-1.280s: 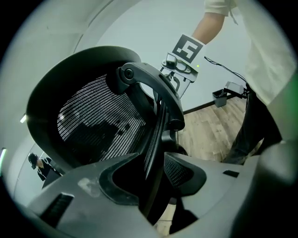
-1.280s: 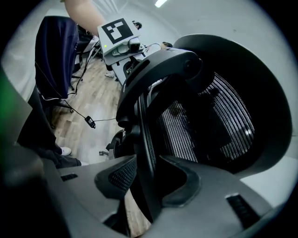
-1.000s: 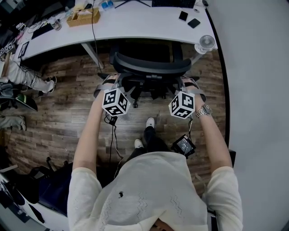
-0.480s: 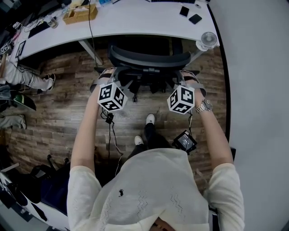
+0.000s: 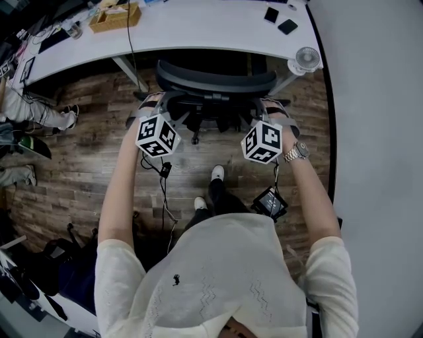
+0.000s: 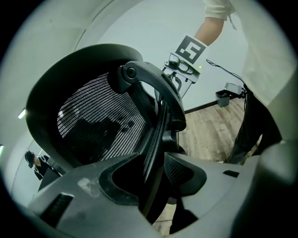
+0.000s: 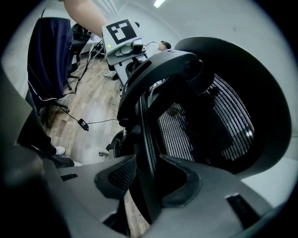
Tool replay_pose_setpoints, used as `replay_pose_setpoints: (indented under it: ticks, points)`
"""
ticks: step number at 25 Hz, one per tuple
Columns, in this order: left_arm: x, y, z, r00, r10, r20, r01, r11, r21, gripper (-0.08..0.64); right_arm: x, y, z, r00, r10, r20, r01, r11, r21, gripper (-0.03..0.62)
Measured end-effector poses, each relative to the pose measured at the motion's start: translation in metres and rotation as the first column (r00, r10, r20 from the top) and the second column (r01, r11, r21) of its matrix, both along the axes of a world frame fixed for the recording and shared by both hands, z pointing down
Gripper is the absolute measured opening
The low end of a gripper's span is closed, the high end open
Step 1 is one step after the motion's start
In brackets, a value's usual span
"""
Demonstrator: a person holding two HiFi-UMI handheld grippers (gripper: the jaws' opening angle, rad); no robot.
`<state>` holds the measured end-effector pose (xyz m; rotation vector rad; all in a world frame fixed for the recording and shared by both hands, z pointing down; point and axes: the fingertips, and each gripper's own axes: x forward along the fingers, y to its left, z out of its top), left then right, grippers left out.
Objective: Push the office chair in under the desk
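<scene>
The black mesh office chair [image 5: 215,82] stands at the white desk [image 5: 198,33], its seat hidden beneath the desktop and its backrest near the desk's edge. My left gripper [image 5: 151,105] holds the backrest's left rim, and my right gripper [image 5: 272,109] holds its right rim. In the left gripper view the backrest's rim [image 6: 158,125] runs between the jaws of the left gripper [image 6: 156,169], which are shut on it. The right gripper view shows the same: the right gripper [image 7: 149,179] is shut on the rim [image 7: 142,125], beside the mesh [image 7: 205,125].
A small fan [image 5: 305,58], a wooden box [image 5: 115,18] and two phones [image 5: 277,20] lie on the desk. A cable with an adapter [image 5: 165,169] and a small device [image 5: 269,203] lie on the wood floor. A white wall [image 5: 377,132] runs along the right. Another person's legs [image 5: 39,112] are at left.
Both grippers and the chair have moved toward the desk, upward in the head view. The backrest now sits closer to the desk's edge.
</scene>
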<state>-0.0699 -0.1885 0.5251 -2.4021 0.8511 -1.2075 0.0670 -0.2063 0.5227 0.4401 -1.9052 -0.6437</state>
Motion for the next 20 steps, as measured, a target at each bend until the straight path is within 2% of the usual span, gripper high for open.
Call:
replay_pose_setpoints:
  ticks: [17, 20]
  points:
    - [-0.021, -0.065, 0.000, 0.999, -0.034, -0.007, 0.033, 0.999, -0.015, 0.170, -0.021, -0.066, -0.001, 1.000, -0.030, 0.006, 0.030, 0.999, -0.015, 0.153]
    - [-0.016, -0.063, 0.001, 0.999, -0.042, -0.011, 0.042, 0.999, -0.016, 0.170, -0.016, -0.063, -0.001, 1.000, -0.028, 0.008, 0.028, 1.000, -0.009, 0.153]
